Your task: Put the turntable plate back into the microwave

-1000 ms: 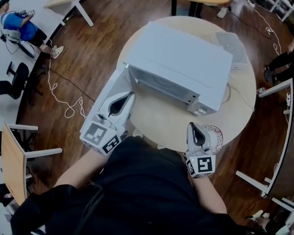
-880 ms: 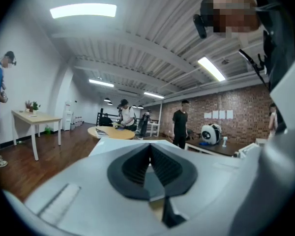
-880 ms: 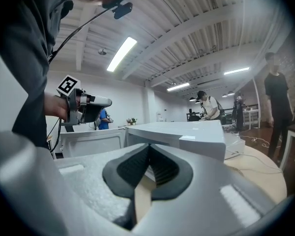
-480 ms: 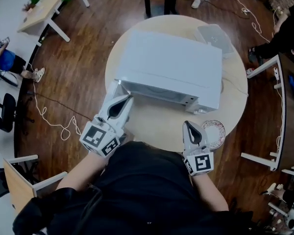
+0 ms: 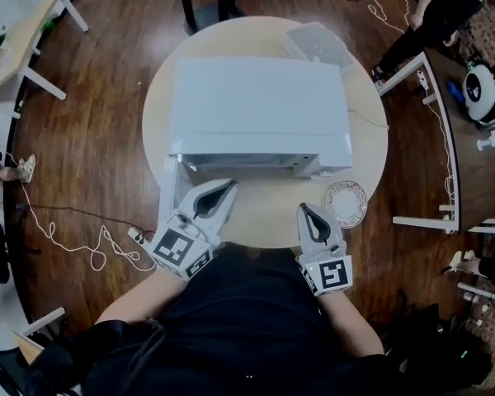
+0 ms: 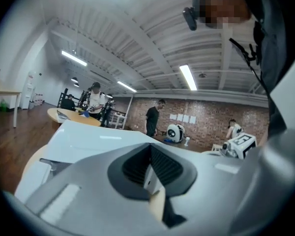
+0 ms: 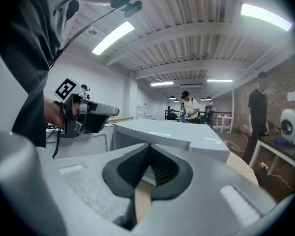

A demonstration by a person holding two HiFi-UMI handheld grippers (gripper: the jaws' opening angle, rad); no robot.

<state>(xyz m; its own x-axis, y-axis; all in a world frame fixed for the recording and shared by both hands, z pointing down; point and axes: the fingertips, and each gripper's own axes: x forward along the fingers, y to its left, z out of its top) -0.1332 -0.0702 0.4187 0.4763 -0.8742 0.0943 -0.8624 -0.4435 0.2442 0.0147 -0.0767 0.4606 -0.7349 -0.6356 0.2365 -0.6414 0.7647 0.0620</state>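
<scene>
Head view only, not the gripper views: turntable plate (image 5: 346,203) flat on the round table (image 5: 264,221), outside the microwave (image 5: 260,106), near the right gripper (image 5: 304,209); up close in gripper views, left gripper (image 5: 228,187) and right both pinched together, empty.

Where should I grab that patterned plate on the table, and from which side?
Likely take the plate by its rim on the edge nearest the right tool. It lies flat on the table, so only the thin rim offers a hold; come in low from the person's side, one jaw above and one below. That tool is shut, so open it first.
</scene>
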